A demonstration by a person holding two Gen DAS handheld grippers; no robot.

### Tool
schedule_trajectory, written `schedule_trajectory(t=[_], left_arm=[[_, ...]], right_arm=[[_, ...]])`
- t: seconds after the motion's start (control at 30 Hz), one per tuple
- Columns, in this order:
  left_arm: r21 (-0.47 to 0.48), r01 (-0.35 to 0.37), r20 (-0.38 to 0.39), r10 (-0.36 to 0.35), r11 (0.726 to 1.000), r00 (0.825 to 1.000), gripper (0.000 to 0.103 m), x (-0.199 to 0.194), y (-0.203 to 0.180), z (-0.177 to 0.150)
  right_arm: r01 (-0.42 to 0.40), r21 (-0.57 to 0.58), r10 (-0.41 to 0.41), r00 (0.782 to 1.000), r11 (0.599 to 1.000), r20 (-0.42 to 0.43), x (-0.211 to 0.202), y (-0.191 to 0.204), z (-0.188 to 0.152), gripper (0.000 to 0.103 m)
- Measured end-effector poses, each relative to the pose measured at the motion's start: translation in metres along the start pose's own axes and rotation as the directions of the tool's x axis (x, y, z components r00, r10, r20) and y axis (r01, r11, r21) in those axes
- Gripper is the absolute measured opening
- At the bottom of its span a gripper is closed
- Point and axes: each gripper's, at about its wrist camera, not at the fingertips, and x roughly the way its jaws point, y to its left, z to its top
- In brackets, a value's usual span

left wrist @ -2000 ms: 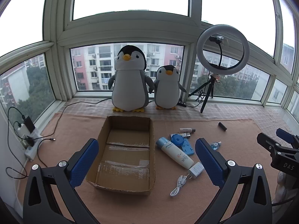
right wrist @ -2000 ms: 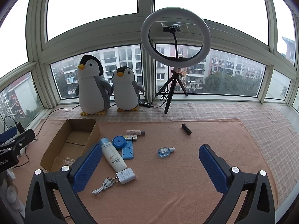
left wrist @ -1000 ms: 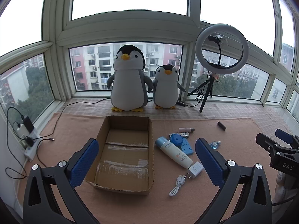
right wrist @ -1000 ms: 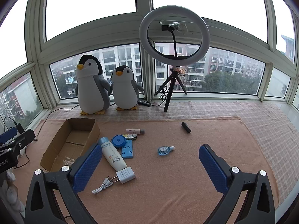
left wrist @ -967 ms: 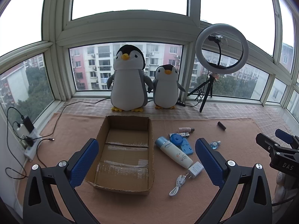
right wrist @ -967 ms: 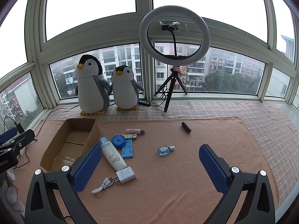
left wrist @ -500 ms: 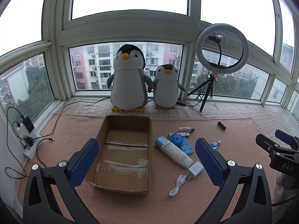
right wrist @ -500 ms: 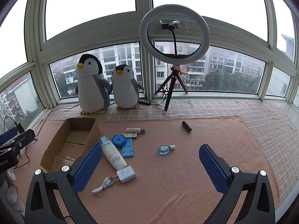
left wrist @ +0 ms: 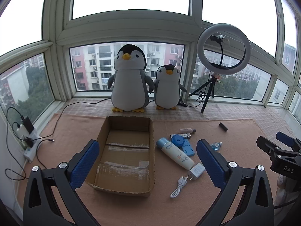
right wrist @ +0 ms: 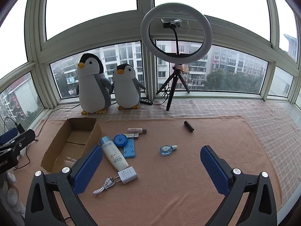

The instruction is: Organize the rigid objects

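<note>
Tongs: left [left wrist: 147,162] and right [right wrist: 151,167] spread wide, empty | lotion bottle [right wrist: 114,154] at 10 o'clock: judged light, stiff, slippery; to be gripped mid-body | box [left wrist: 124,156] empty

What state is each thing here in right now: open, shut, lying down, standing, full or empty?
Left gripper: fingers open, holding nothing.
Right gripper: fingers open, holding nothing.
Cardboard box: open, empty.
White bottle: lying down, capped.
Small blue bottle: lying down.
Charger: unplugged, lying flat.
Ring light: standing, unlit.

Mat [right wrist: 188,169] open at right; items cluster by cardboard box [left wrist: 152,131], its inside clear.
</note>
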Motion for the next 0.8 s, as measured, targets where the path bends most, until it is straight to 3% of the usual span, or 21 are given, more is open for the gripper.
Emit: schedule_trajectory(t=[0.43,0.67,0.8], left_arm=[[-0.011,-0.017,-0.013,0.017,1.000,1.000,0.102,0.005,0.012,-0.002],[-0.055,-0.076,-0.047,0.073,0.996,0.996,0.102,0.021,0.049,-0.015],[-0.088,-0.125,-0.110,0.115,0.988,0.987,0.102,0.041,0.076,-0.030]], right_arm=[[-0.002,0.003,0.002,1.000,1.000,-0.025,0.007,-0.001,0.003,0.102],[-0.011,0.019,0.012,0.999,1.000,-0.042,0.015,-0.007,-0.001,0.102],[-0.010,0.013,0.011,0.999,1.000,-0.052,0.021,-0.009,-0.006,0.102]])
